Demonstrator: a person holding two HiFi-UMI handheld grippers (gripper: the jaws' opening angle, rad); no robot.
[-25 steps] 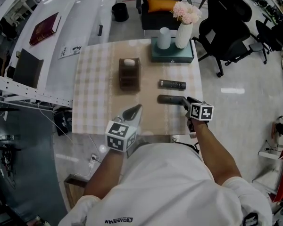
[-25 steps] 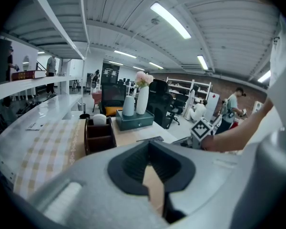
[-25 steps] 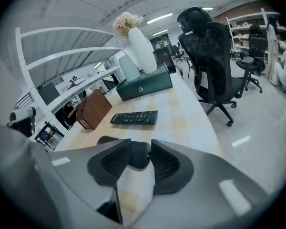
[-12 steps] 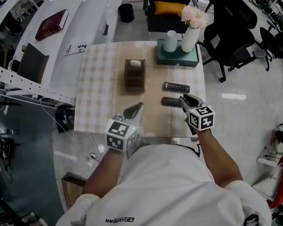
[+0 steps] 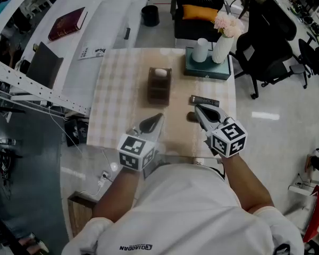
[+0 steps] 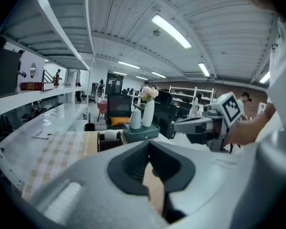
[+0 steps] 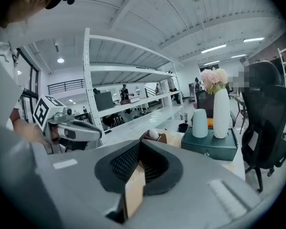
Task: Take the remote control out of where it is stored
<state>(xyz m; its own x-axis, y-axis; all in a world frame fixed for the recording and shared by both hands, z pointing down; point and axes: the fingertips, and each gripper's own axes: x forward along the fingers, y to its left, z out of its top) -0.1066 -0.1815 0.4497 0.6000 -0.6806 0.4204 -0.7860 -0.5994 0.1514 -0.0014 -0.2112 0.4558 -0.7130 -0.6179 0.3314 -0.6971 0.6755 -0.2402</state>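
Observation:
A brown storage box (image 5: 159, 85) with a white object in it stands mid-table. Right of it lie two dark remotes on the checked cloth: one (image 5: 204, 100) in full view, the other (image 5: 191, 117) half hidden under my right gripper (image 5: 198, 108). That gripper hangs above the nearer remote; its jaws have just been closing and are now shut with nothing between them (image 7: 139, 149). My left gripper (image 5: 158, 117) is raised over the table's near part, shut and empty (image 6: 150, 147). The box also shows in the left gripper view (image 6: 109, 140).
A teal case (image 5: 207, 69) at the table's far right bears a white vase of pink flowers (image 5: 223, 39) and a pale cup (image 5: 201, 49). Black office chairs (image 5: 266, 49) stand to the right. A white shelf with a red book (image 5: 66, 24) runs along the left.
My right gripper has left the nearer remote lying on the cloth, risen, rolled and shut. My left gripper has risen slightly.

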